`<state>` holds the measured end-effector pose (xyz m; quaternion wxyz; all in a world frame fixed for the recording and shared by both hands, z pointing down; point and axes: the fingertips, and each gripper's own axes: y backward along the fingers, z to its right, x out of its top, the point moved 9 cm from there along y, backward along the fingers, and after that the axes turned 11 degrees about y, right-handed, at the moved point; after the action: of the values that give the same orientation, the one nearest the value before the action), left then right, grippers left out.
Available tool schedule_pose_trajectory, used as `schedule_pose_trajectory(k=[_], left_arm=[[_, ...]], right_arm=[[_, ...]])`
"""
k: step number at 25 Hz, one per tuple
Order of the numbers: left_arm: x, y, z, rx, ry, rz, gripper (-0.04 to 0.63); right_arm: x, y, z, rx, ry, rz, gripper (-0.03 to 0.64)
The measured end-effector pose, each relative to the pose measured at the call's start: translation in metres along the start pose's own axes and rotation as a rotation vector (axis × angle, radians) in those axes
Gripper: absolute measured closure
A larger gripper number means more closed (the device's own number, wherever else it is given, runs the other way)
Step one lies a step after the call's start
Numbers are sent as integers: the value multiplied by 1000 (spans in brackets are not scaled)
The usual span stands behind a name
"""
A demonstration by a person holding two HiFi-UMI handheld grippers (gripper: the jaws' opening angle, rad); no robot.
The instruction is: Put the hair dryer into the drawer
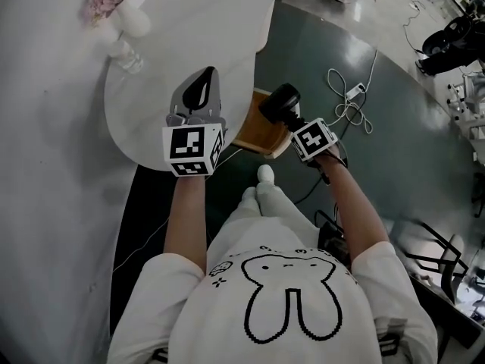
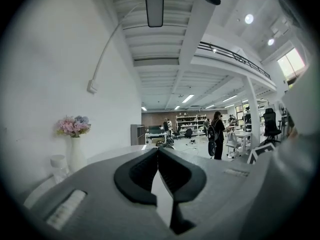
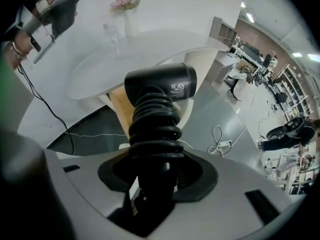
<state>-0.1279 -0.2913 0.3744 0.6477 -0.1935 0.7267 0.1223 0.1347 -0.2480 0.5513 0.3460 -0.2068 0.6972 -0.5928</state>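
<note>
1. Gripping dryer (image 3: 160, 86) by handle in right claw (image 3: 157, 171). Jaws wide, pads pressing on cord coiled round handle. Probably gripped there so barrel stays free to go in first.
2. Pointing right claw steeply down, with dryer in air over right edge of wooden drawer (image 1: 254, 131) jutting from under worktop (image 1: 189, 21). Not in yet; looks like lining up for the drop.
3. Holding left claw (image 2: 159, 171) shut, pads together, nothing between, level above worktop edge beside drawer. Likely parked clear, or on hand to push drawer.
4. Dryer look: matte black, short round barrel crosswise atop handle, white-print label on side, cord in thick stacked loops. Hard shell but springy cord, so expect slight give in grip.
</note>
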Motion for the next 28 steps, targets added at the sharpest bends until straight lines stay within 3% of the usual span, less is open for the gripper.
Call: schedule_pose_trajectory(k=[6,11,15,28], left_arm=[[-5,-2,1,24,-4,-18,577],[-4,-2,5,50,-15,-28,577],[-8,-7,3,63,-22,-43,577],[-10,-15,-1,94,-77,-82,577]], right_arm=[[4,-15,5,12,154,-159,426],[20,-26,12,-23,379,-206,426],[35,-41,13,-27,493,-234,426],[69,-78,-1,40,578,-144,426]])
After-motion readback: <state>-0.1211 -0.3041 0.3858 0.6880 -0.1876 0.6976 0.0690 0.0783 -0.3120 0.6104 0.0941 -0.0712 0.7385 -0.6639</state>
